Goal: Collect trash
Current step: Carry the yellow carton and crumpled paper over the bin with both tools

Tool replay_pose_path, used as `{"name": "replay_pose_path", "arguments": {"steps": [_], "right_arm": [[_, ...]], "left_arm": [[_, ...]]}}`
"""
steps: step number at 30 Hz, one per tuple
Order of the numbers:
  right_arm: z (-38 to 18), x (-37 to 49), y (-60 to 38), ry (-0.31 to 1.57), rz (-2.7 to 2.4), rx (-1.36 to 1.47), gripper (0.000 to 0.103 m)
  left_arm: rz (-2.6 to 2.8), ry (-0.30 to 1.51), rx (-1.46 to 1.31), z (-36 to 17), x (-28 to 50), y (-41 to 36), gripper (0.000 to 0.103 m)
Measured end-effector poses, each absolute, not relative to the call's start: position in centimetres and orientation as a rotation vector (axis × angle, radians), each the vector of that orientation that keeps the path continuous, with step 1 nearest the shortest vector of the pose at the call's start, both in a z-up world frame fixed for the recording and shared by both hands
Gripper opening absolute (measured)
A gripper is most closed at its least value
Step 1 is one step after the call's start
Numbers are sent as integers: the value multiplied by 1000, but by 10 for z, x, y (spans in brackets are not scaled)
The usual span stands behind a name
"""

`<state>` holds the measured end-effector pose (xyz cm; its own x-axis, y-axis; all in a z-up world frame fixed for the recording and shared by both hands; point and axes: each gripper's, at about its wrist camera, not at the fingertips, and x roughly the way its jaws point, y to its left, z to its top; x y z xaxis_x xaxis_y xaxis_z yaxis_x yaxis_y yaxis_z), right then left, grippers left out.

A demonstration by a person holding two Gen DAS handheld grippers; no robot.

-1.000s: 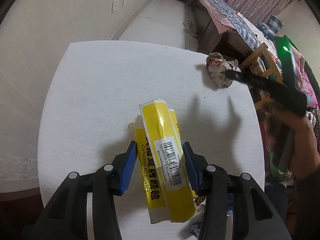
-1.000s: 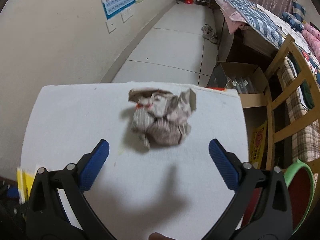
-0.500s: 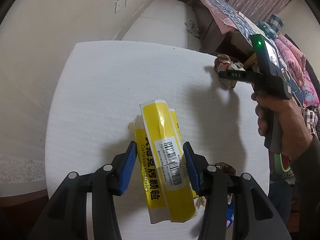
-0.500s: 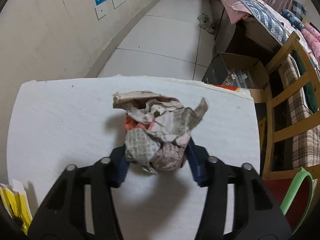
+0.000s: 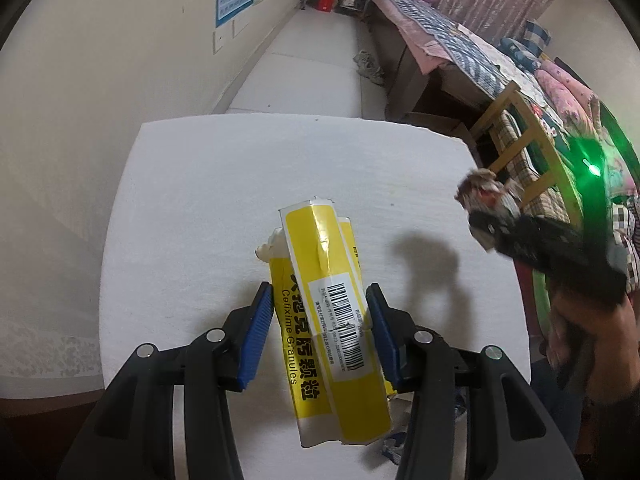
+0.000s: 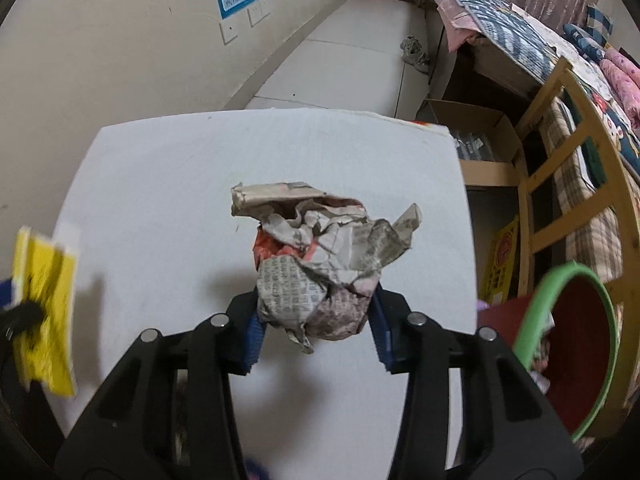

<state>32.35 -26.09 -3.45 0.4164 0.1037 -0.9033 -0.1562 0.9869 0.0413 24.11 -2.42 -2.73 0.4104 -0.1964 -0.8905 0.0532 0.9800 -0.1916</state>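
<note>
Your left gripper (image 5: 320, 328) clamps the yellow medicine box (image 5: 332, 320); your right gripper (image 6: 316, 320), jaws just closed, grips crumpled newspaper (image 6: 320, 264), seemingly above the white table (image 6: 160, 184).

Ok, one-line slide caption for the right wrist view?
Right gripper shut on a crumpled newspaper ball above the white table, green-rimmed bin alongside.

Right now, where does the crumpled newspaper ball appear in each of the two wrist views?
Left wrist view: crumpled newspaper ball at the right edge, held in the right gripper.
Right wrist view: ball in the centre, clamped between the blue pads.
Shared landmark: the white table, under the ball in both views.
</note>
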Motion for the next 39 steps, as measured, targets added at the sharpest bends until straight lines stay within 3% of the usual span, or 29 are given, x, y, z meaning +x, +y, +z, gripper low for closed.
{"name": "replay_pose_path", "arguments": {"steps": [21,39], "right_arm": [[38,208,-382,1036,43,61,43],[25,190,-516,1040,-145,169,43]], "left_arm": [[-331,1087,-41,10,221,-142,45],[-615,1100,48,19,241,-308,45]]}}
